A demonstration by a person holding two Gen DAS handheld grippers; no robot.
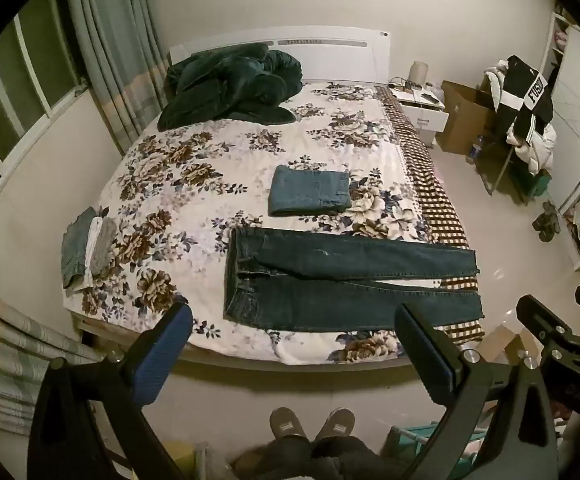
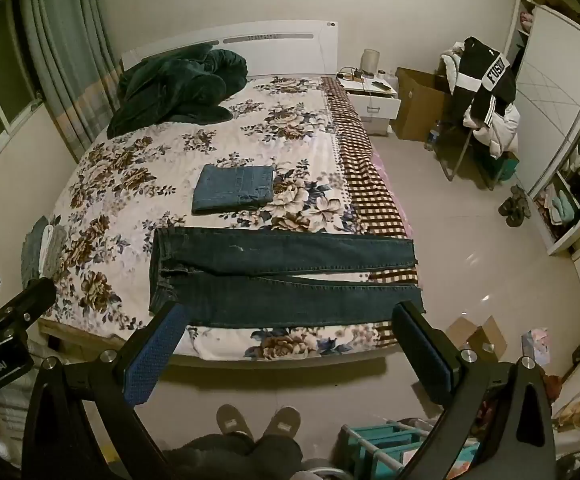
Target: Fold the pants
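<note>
Left wrist view shows the long dark-blue denim pants [image 1: 350, 280] spread flat across the near edge of the floral-print bed [image 1: 250, 152], waistband to the left and both legs running right, their cuffs reaching the brown checked border at the bed's right side. By my judgement folding of this pair has not yet begun: the legs lie side by side, not stacked. Just beyond them sits a lighter blue pair of jeans folded into a neat rectangle [image 1: 310, 195], apparently finished, and a small stack of folded grey and white clothes [image 1: 86, 248] rests at the bed's left edge.

Both the left gripper [image 1: 294, 344] and the right gripper [image 2: 290, 340] hang wide apart above the near bed edge, empty, well clear of the denim.

A crumpled dark-green blanket [image 1: 230, 88] lies by the white headboard. To the far right stand a white nightstand [image 1: 422, 108], a cardboard box [image 1: 466, 120] and a chair heaped with clothes [image 1: 526, 112] on a pale tiled floor.
</note>
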